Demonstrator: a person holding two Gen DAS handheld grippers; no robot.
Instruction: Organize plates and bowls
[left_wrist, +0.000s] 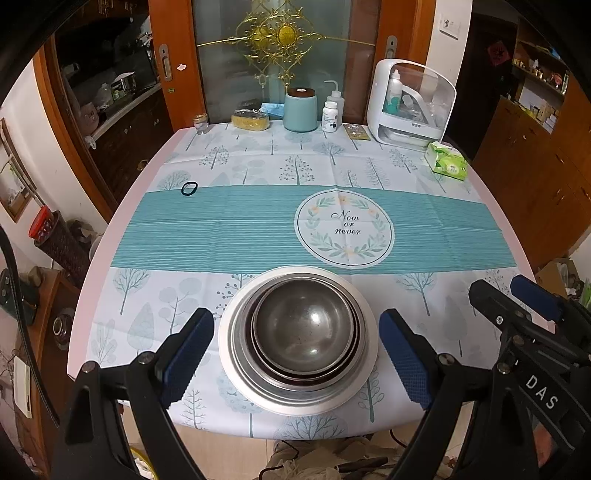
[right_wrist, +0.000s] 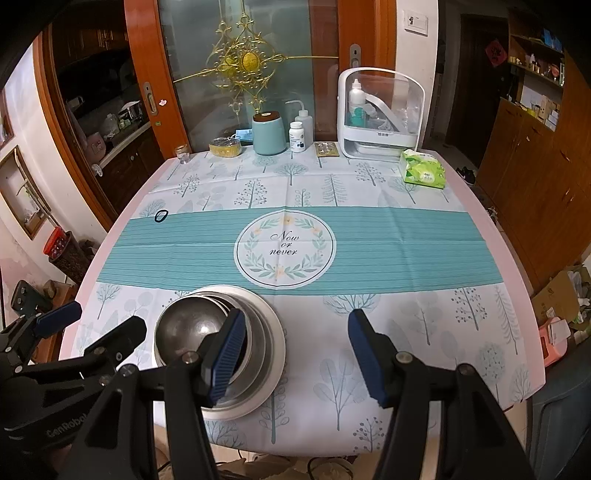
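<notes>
A stack stands near the table's front edge: a white plate (left_wrist: 364, 384) under nested metal dishes with a steel bowl (left_wrist: 304, 325) on top. My left gripper (left_wrist: 297, 363) is open and empty, its blue pads either side of the stack and above it. My right gripper (right_wrist: 297, 354) is open and empty, to the right of the stack; its left pad (right_wrist: 227, 354) hides part of the dishes (right_wrist: 258, 343) and the steel bowl (right_wrist: 184, 328). The right gripper also shows in the left wrist view (left_wrist: 517, 299).
A patterned tablecloth (left_wrist: 221, 229) covers the table. At the back stand a teal canister (left_wrist: 300, 110), bottles (left_wrist: 330, 116), a white dispenser box (left_wrist: 410, 101), a tissue pack (left_wrist: 447, 162) and a yellow sponge (left_wrist: 250, 121). A black hair tie (left_wrist: 189, 188) lies at left.
</notes>
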